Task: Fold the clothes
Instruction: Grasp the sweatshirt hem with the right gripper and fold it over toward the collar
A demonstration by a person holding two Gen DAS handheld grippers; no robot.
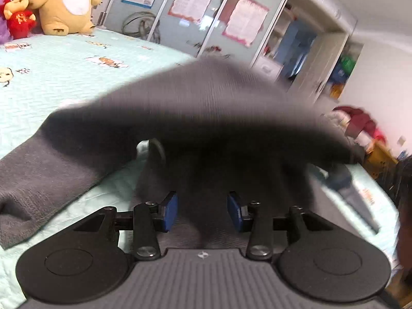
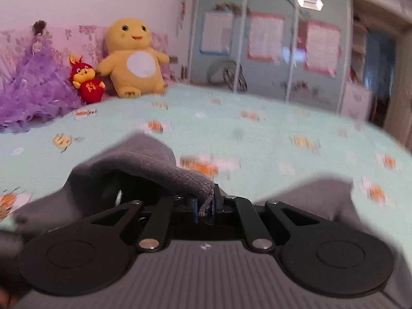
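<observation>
Right gripper (image 2: 205, 207): closest to the lens, blue pads squeezed together on a bunched tip of grey knit, pinched tight right in the middle.
Grey garment (image 2: 144, 164): seen from the right wrist, it rises from that pinch in a humped fold to the left, with another flap of the same cloth (image 2: 314, 198) lying on the bed to the right.
Left gripper (image 1: 202, 212): fingers spread part-way, blue pads (image 1: 170, 212) standing apart. Dark cloth fills the gap between them, but whether the pads actually press on it, I cannot tell.
Grey garment, left view (image 1: 206, 108): lifted and blurred, draped like a tent over the gripper; its left end (image 1: 38, 177) trails down flat onto the bed.
Right gripper from the left view (image 1: 342, 177): a blurred dark and blue shape at the garment's right edge.
Bedspread (image 2: 257, 139): pale mint quilt with small orange cartoon prints, underneath everything.
Yellow plush toy (image 2: 134, 59): sitting upright at the far end of the bed, white belly patch facing us.
Red plush toy (image 2: 86, 81): just beside the yellow one, on its left.
Purple feathery dress (image 2: 33, 85): spread at the far left of the bed.
Wardrobe doors (image 2: 257, 38): behind the bed, with papers stuck on the panels.
</observation>
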